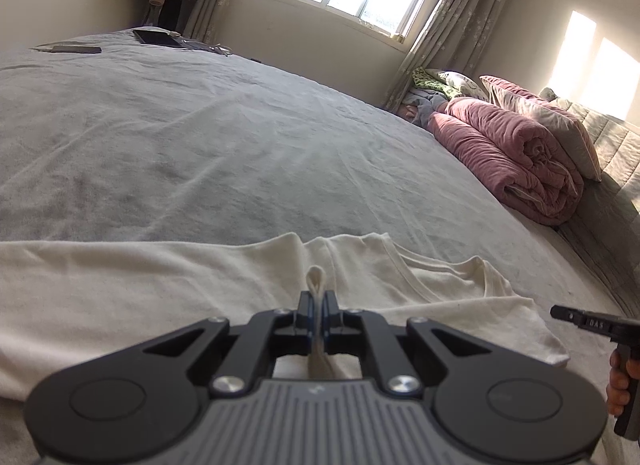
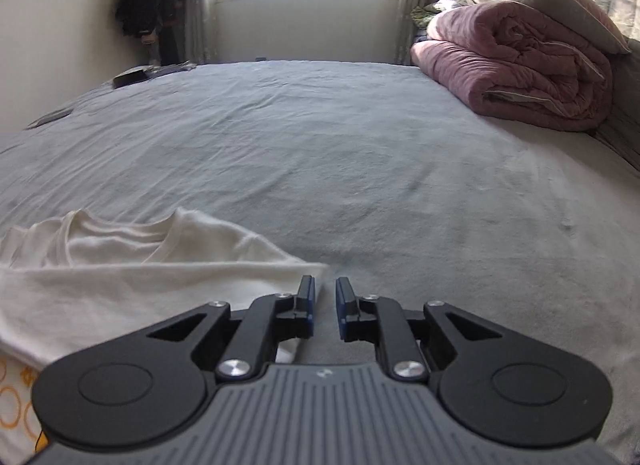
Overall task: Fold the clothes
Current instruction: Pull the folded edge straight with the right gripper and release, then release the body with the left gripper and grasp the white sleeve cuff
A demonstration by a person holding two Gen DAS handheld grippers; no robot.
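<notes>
Left gripper clamps a pinch of the shirt for lifting; right gripper, jaws apart, sits at its near-right edge.

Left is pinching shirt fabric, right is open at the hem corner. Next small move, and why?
Probably ease the right gripper left onto the cream shirt corner and close: its jaws stand open and empty at the edge, while the left gripper already pinches a fold.
</notes>
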